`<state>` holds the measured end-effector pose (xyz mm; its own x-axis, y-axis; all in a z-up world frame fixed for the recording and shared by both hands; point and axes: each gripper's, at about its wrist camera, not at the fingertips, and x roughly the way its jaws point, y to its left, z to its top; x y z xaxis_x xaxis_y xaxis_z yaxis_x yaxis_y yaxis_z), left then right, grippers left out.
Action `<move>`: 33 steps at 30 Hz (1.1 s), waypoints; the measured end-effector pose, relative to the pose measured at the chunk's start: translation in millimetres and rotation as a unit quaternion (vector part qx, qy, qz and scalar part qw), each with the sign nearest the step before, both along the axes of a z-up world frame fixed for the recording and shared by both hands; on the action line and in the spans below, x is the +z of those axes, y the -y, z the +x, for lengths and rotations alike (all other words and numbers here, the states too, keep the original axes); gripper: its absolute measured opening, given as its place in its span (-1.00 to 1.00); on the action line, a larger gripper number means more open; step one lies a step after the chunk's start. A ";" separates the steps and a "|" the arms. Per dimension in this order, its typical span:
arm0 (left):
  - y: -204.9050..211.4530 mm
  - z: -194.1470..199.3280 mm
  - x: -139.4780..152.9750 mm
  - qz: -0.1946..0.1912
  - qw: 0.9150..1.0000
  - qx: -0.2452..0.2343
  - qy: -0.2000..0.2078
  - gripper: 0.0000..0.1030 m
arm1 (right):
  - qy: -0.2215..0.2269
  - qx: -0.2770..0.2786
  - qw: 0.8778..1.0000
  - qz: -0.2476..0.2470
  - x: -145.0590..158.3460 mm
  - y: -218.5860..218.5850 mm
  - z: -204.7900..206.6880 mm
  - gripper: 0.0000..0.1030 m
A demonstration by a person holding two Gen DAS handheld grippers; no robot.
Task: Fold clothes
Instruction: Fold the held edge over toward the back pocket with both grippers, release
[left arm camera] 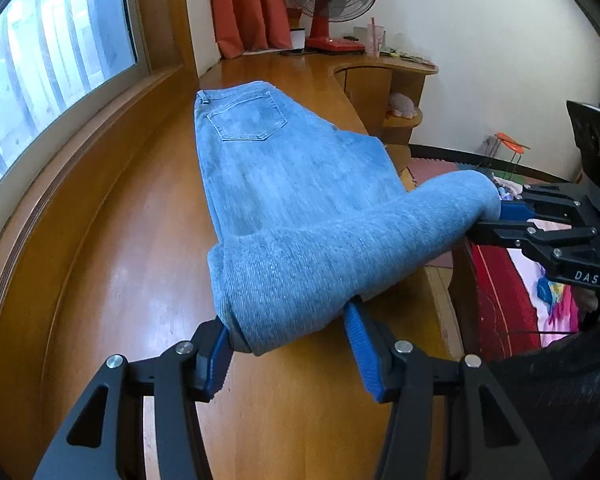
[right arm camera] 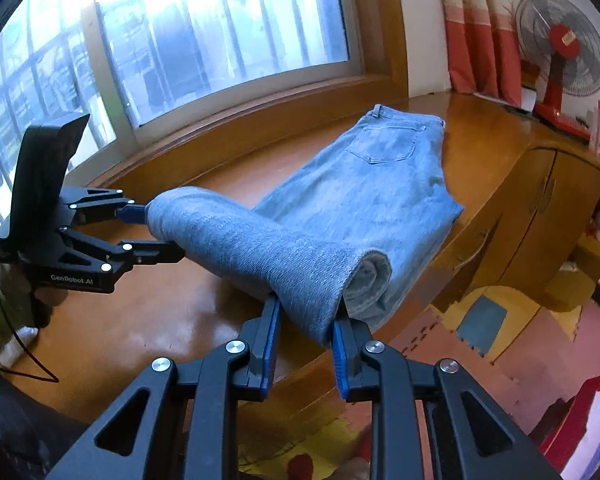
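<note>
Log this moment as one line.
task: fold jeans | left gripper: shut on jeans | right gripper: shut on jeans | leg end raised off table | waist flat

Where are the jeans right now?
The jeans lie on the wooden counter below the window, waistband toward the red fan; their folded leg end is lifted, gripped by the left tool and right tool.

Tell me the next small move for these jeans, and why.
Probably carry both grippers toward the waistband. The left gripper and right gripper each pinch the lifted leg end of the jeans, while the pocket end lies flat on the wooden counter, so the fold looks half made.
</note>
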<state>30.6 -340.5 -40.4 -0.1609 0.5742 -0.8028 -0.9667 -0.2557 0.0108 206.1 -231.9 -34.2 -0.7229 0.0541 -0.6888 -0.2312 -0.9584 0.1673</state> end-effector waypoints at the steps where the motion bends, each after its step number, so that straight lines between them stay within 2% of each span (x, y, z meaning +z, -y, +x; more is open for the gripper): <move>1: -4.5 -1.9 1.4 -0.002 1.000 0.003 -0.002 -0.03 | -0.002 0.000 1.000 -0.003 0.2 -3.1 -2.6 -0.54; 8: -39.0 -22.5 11.1 0.005 0.999 0.037 -0.011 -0.03 | -0.027 -0.015 0.999 -0.044 1.4 -40.0 -25.6 -0.54; 12: -62.2 -38.0 8.7 0.004 0.998 0.060 -0.016 -0.03 | -0.031 -0.026 0.998 -0.048 -1.6 -61.3 -42.3 -0.54; 27: -136.2 -70.3 -35.9 -0.042 0.992 0.116 -0.022 0.07 | 0.016 -0.040 0.997 -0.059 -45.0 -124.9 -97.6 -0.53; 30: -139.9 -80.9 -51.8 -0.054 0.988 0.142 0.011 0.14 | 0.029 -0.026 0.997 -0.065 -56.7 -133.4 -105.8 -0.46; 32: -138.4 -90.1 -61.0 -0.056 0.984 0.165 0.047 0.30 | 0.030 -0.023 0.996 -0.081 -62.4 -142.6 -105.7 -0.21; 33: -135.8 -94.1 -61.9 -0.053 0.981 0.176 0.063 0.32 | 0.031 -0.022 0.995 -0.090 -65.1 -147.8 -105.3 -0.13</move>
